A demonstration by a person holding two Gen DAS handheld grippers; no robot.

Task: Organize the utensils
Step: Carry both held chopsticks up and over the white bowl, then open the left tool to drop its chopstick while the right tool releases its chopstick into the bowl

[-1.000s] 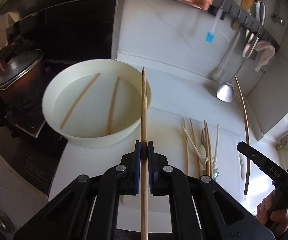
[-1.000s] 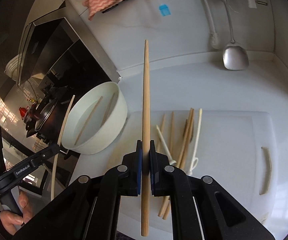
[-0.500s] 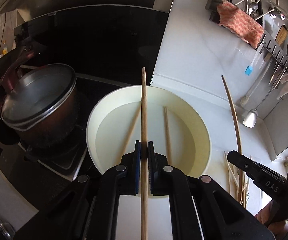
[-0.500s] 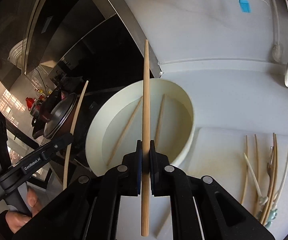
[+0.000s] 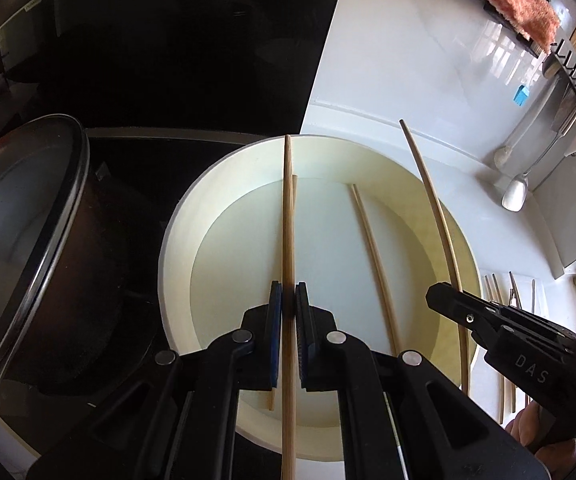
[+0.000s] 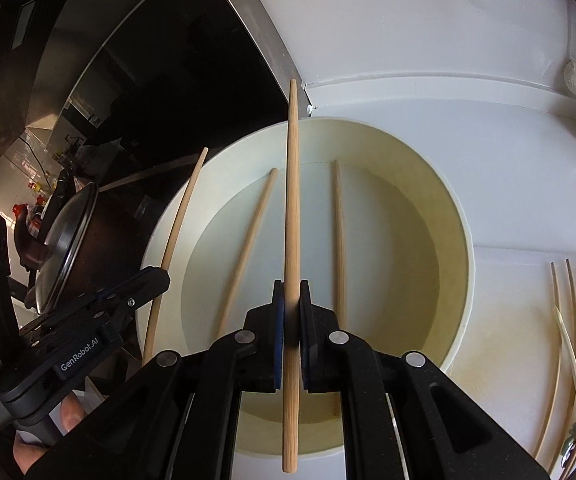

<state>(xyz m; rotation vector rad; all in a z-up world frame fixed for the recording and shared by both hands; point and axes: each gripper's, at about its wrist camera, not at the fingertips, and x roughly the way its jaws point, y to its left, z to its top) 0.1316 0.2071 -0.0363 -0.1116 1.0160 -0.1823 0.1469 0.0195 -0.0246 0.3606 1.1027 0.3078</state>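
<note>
Now that both grippers have swung left from the table's utensil pile, the left gripper and right gripper each pinch a chopstick over the bowl, ready to drop.

Left wrist view: looks forward and steeply down along its fingers, close above the white bowl, stove side at left. Right wrist view: the same close, downward aim from the bowl's right, cutting board at right. Both views share the bowl; each shows the other gripper.
</note>
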